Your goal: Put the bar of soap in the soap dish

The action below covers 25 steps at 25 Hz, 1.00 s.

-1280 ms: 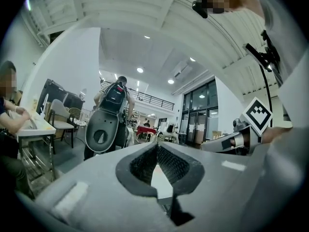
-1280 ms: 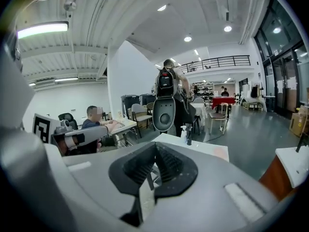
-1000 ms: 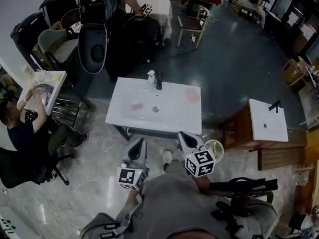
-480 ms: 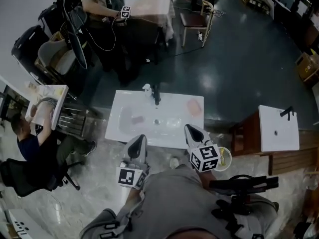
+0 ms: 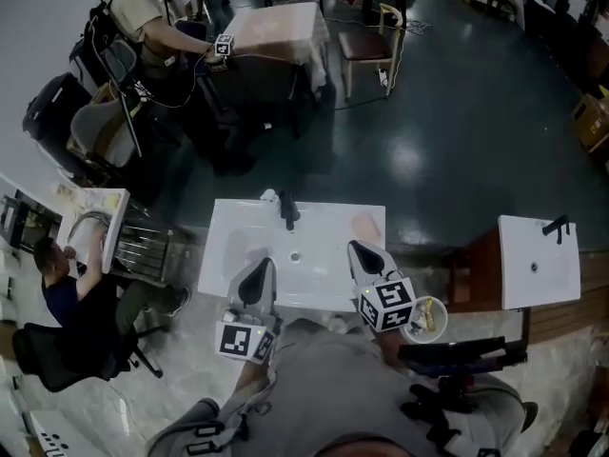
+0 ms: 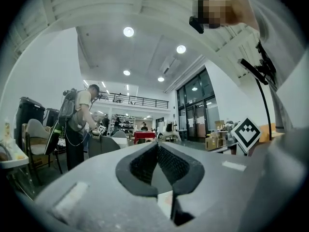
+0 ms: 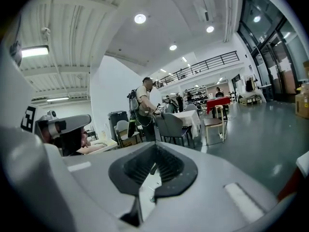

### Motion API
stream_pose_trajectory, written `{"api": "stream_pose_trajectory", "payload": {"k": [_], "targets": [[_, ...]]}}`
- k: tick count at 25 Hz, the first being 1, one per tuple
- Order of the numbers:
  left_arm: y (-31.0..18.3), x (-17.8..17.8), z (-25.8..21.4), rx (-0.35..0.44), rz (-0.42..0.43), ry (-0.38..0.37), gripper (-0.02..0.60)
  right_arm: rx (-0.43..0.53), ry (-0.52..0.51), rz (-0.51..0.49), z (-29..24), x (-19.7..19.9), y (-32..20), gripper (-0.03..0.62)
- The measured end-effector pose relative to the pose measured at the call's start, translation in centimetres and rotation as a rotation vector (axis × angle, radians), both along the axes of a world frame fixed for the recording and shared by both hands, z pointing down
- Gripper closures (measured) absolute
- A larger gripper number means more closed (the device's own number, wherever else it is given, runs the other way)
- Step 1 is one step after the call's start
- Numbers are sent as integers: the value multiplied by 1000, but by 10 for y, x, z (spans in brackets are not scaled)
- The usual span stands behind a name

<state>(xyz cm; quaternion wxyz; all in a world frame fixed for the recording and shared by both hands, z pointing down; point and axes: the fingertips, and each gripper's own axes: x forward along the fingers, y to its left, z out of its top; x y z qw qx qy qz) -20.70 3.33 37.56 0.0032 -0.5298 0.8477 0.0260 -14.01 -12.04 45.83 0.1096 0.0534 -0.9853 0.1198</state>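
A white sink top with a dark faucet stands just ahead of me. On its right rear corner lies a flat pink piece, probably the soap dish. My left gripper hangs over the basin's front left, jaws shut and empty. It covers the part of the basin where the soap would lie, so I see no bar. My right gripper is over the front right of the sink, also shut with nothing in it. In the gripper views the left gripper and right gripper both point out across the room.
A second white sink on a wooden stand is to the right. A person sits at a small table on the left. Another person stands by a far table with chairs. A small bowl and black gear sit by my right side.
Both grippers have come forward until their tips hang over the sink. The pink bar seen earlier in the basin is now behind the left gripper.
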Motion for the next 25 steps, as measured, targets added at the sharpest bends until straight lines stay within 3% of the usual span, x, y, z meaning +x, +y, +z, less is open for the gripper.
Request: {"api": "stream_pose_trajectory", "payload": {"k": [8,18,25], "targets": [[-21,-21,-13,-8,29,-36,580,-17,1,51,6,-10,-28,591],[-27,-41,-59,72,84,-97,580,32,-27,135,-30,-4,-27,591],[-22,-45,-52,103,127,-66,580,49,10,163,-29,7,-8,591]]}}
